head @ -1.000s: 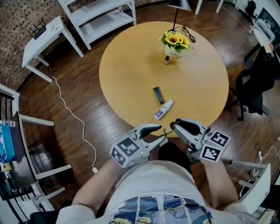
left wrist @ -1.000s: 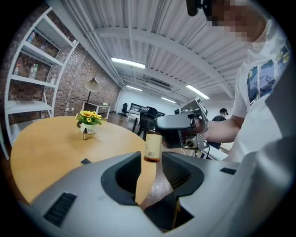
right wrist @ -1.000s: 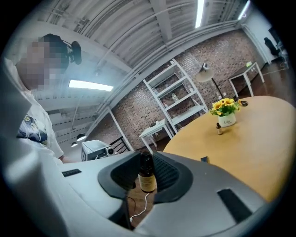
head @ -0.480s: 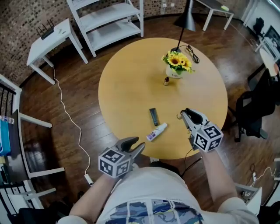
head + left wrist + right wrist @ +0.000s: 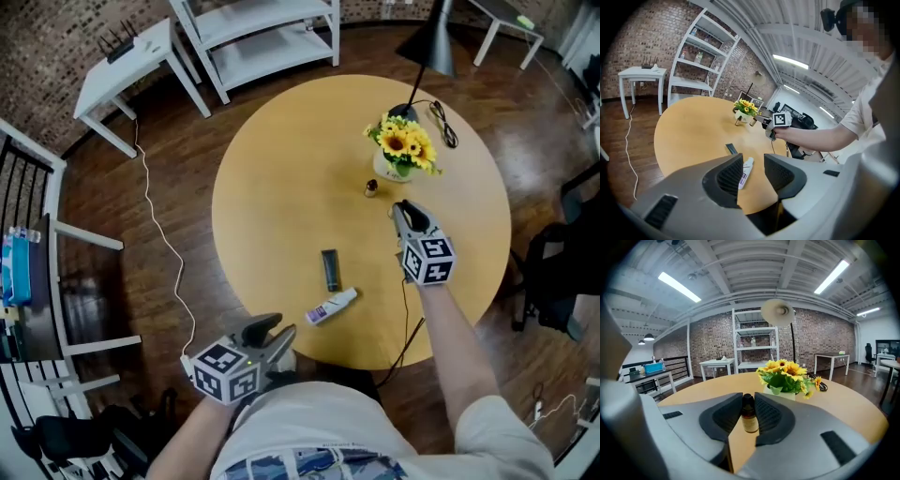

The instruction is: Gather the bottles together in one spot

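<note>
A small brown bottle (image 5: 371, 188) stands upright beside the sunflower vase (image 5: 403, 150) on the round wooden table (image 5: 272, 178). My right gripper (image 5: 398, 207) points at it from just short of it, jaws shut, nothing held. In the right gripper view the brown bottle (image 5: 749, 416) shows just beyond the right gripper (image 5: 749, 400). A white bottle with a purple label (image 5: 331, 307) lies on its side near the table's front edge, next to a dark flat object (image 5: 329, 270). My left gripper (image 5: 279, 328) hangs off the front edge, open and empty, with the white bottle (image 5: 746, 169) seen past the left gripper (image 5: 753, 161).
A floor lamp (image 5: 431, 47) rises behind the vase, and its black cable (image 5: 442, 122) lies on the tabletop. White shelves (image 5: 262, 33) and a white side table (image 5: 127, 61) stand beyond the table. A white cord (image 5: 164, 244) runs across the wooden floor on the left.
My right gripper has travelled from the table's front edge across the top to the brown bottle. The left gripper has drawn back, down and left, off the front edge.
</note>
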The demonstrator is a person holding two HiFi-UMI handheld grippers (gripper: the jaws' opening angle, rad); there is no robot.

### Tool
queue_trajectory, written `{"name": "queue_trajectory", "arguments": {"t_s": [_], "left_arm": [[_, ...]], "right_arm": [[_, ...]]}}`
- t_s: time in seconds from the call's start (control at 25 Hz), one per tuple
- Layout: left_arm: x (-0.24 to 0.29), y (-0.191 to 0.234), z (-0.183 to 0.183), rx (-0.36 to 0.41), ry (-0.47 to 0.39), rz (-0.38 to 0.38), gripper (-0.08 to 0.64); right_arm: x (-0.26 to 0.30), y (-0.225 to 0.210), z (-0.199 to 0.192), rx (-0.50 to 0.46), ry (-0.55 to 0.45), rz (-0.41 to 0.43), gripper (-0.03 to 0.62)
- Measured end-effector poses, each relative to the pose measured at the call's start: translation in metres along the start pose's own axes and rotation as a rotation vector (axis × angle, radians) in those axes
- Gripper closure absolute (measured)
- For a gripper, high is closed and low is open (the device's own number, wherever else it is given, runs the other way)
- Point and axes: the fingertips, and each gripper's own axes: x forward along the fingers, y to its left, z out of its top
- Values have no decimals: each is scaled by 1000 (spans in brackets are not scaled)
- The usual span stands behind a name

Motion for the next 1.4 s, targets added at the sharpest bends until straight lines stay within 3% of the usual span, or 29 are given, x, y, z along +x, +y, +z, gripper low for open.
{"name": "queue_trajectory", "arguments": {"t_s": [0.4, 0.88, 1.4], "left_arm": [[15, 18, -10, -100, 7, 87, 413], [30, 11, -7, -99, 29, 70, 413], [39, 3, -8, -74, 52, 63, 413]], "right_arm": [[86, -40, -25, 21, 11, -37, 515], [89, -43, -42, -3, 6, -89, 491], [79, -46, -45, 42, 4, -69, 433]]}}
